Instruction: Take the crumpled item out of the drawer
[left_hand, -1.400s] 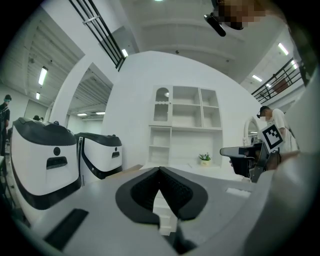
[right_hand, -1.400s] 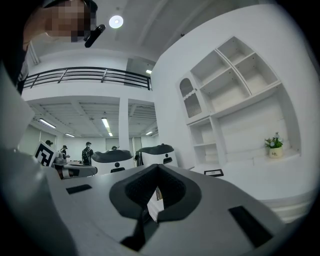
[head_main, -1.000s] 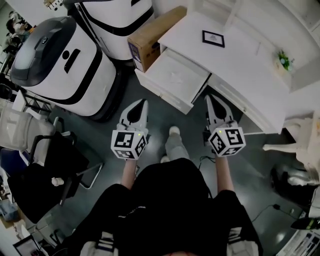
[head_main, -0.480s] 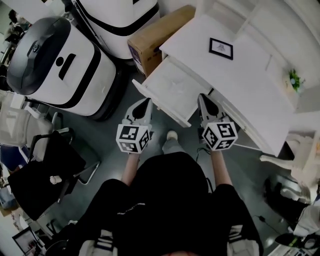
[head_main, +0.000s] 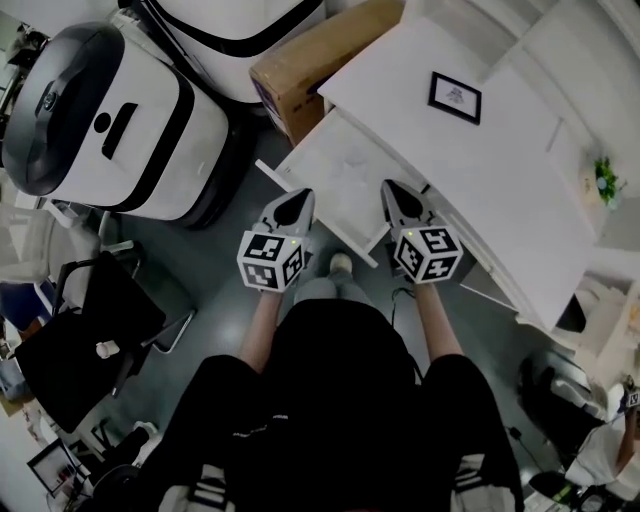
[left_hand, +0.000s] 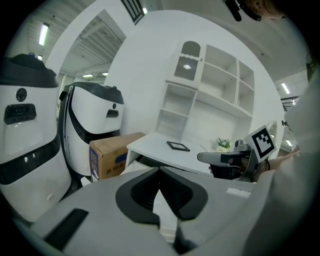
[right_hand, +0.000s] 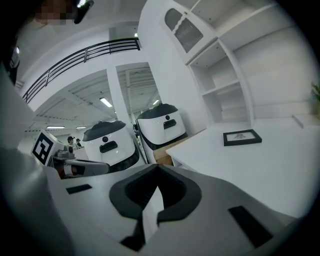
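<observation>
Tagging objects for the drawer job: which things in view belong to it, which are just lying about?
Job: open drawer; left gripper and right gripper, both shut, empty. The crumpled item is not clearly visible in the white drawer.
Lying about: picture frame, cardboard box, small plant, white machine, black chair.

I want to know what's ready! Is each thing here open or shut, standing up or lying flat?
drawer: pulled open
left gripper: shut, holding nothing
right gripper: shut, holding nothing
picture frame: lying flat on the desk
cardboard box: flaps closed
</observation>
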